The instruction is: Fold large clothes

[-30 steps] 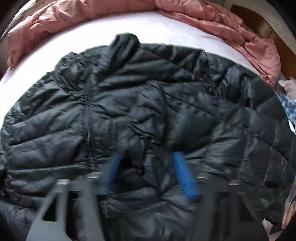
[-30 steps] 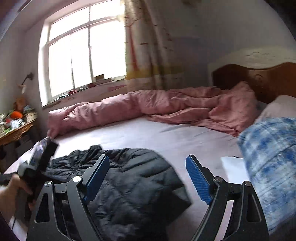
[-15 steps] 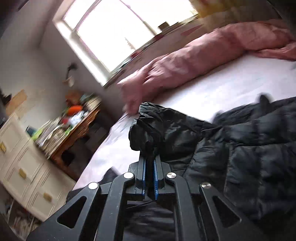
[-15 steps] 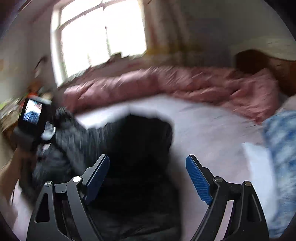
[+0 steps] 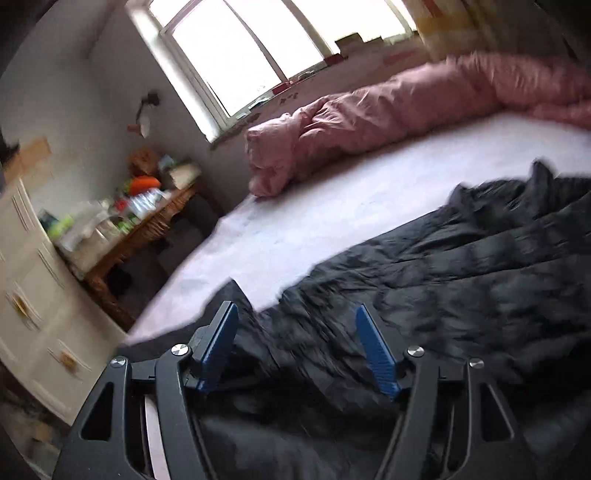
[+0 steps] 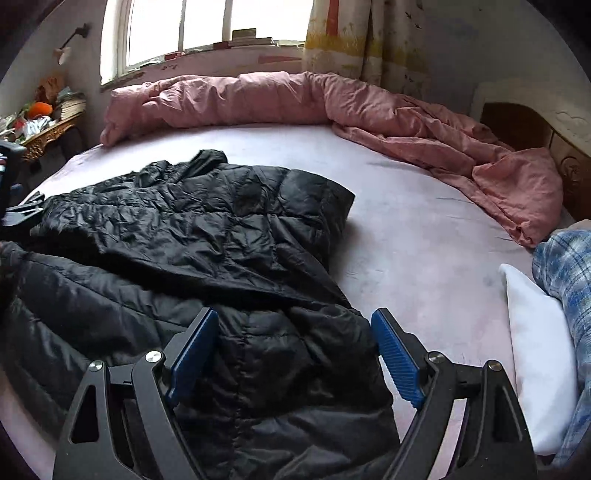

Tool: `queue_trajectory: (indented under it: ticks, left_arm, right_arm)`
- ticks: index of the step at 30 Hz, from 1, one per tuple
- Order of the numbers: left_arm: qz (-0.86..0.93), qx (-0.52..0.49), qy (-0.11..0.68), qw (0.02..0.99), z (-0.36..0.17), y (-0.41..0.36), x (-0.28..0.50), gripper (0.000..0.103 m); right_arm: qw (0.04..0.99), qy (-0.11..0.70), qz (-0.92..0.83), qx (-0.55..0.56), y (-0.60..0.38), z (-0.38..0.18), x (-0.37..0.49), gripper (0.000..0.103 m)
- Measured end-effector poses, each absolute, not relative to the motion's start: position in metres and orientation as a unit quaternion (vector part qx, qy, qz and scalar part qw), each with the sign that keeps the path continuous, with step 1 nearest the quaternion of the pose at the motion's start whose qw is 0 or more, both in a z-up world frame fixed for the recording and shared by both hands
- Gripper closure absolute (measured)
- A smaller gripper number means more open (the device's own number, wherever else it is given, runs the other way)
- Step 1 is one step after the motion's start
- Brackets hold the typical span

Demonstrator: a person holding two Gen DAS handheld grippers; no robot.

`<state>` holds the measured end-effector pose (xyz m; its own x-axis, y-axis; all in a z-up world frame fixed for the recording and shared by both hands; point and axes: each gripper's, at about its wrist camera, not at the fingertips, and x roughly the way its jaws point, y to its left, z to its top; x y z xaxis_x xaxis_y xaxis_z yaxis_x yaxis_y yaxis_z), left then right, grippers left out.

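On the left, the left hand-held gripper (image 5: 295,345) is opening its jaws over the near edge of a black quilted jacket (image 6: 192,236), its blue pads gripping nothing. The jacket lies spread across the pale bed (image 6: 406,229), one side folded over its middle, apparently a first fold toward a compact bundle. On the right, the right hand-held gripper (image 6: 293,350) hangs wide and empty above the jacket's hem, seemingly poised for the next fold.

Daylit window (image 6: 177,29) behind the bed (image 6: 406,221), cluttered wooden table (image 5: 147,229) beside.
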<state>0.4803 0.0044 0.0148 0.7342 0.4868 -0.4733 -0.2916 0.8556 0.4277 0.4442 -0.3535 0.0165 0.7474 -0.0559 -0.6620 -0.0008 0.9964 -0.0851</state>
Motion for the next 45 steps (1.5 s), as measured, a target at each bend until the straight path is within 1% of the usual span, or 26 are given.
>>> queue_trajectory:
  ticks: [2, 6, 10, 12, 14, 15, 17, 19, 21, 22, 24, 28, 31, 33, 37, 40, 45]
  left_arm:
    - [0.188, 0.122, 0.298, 0.928, 0.014, 0.010, 0.449, 0.037]
    - [0.160, 0.085, 0.255, 0.950, 0.002, 0.016, 0.399, 0.035]
    - [0.134, 0.078, 0.258, 0.954, -0.009, 0.019, 0.400, 0.034]
    - [0.121, 0.085, 0.269, 0.952, -0.015, 0.016, 0.407, 0.027]
    - [0.118, 0.096, 0.273, 0.950, -0.017, 0.010, 0.410, 0.025]
    - [0.116, 0.098, 0.270, 0.951, -0.017, 0.010, 0.410, 0.025]
    - [0.107, 0.093, 0.254, 0.957, -0.011, 0.011, 0.406, 0.025]
    - [0.109, 0.076, 0.210, 0.969, 0.004, 0.018, 0.394, 0.024]
    - [0.123, 0.065, 0.165, 0.977, 0.025, 0.030, 0.382, 0.009]
    - [0.128, 0.056, 0.154, 0.978, 0.033, 0.039, 0.378, 0.006]
    - [0.138, 0.017, 0.145, 0.980, 0.047, 0.066, 0.372, 0.006]
    - [0.186, -0.088, 0.153, 0.967, 0.057, 0.126, 0.367, 0.004]
    - [0.167, -0.173, 0.180, 0.954, 0.050, 0.164, 0.370, 0.003]
    - [0.156, -0.210, 0.202, 0.944, 0.042, 0.181, 0.376, 0.004]
    - [0.153, -0.238, 0.219, 0.934, 0.029, 0.202, 0.382, 0.003]
    - [0.153, -0.288, 0.226, 0.918, 0.019, 0.224, 0.382, 0.003]
    - [0.163, -0.347, 0.239, 0.892, 0.002, 0.281, 0.387, 0.003]
  right_arm:
    - [0.936, 0.350, -0.015, -0.031, -0.356, 0.019, 0.441, 0.017]
    - [0.945, 0.326, -0.030, -0.016, -0.359, 0.029, 0.436, 0.017]
    - [0.959, 0.278, -0.055, -0.005, -0.364, 0.038, 0.425, 0.017]
    - [0.964, 0.258, -0.060, -0.004, -0.364, 0.041, 0.424, 0.016]
    - [0.969, 0.239, -0.064, -0.011, -0.362, 0.043, 0.421, 0.010]
    - [0.970, 0.232, -0.067, -0.017, -0.360, 0.043, 0.420, 0.001]
    - [0.974, 0.214, -0.072, -0.029, -0.354, 0.046, 0.416, 0.000]
    - [0.977, 0.199, -0.067, -0.038, -0.346, 0.049, 0.410, 0.000]
    - [0.979, 0.191, -0.057, -0.036, -0.341, 0.051, 0.406, 0.000]
    - [0.979, 0.194, -0.049, -0.034, -0.339, 0.051, 0.405, 0.000]
    - [0.978, 0.202, -0.038, -0.029, -0.336, 0.049, 0.407, 0.000]
    - [0.974, 0.220, -0.043, -0.037, -0.332, 0.039, 0.413, 0.000]
    - [0.972, 0.224, -0.051, -0.047, -0.329, 0.034, 0.415, 0.000]
    - [0.972, 0.223, -0.052, -0.048, -0.329, 0.033, 0.414, 0.000]
    - [0.973, 0.220, -0.050, -0.045, -0.329, 0.032, 0.415, 0.000]
    - [0.973, 0.222, -0.051, -0.046, -0.330, 0.032, 0.415, 0.000]
    - [0.973, 0.219, -0.049, -0.044, -0.333, 0.033, 0.414, 0.000]
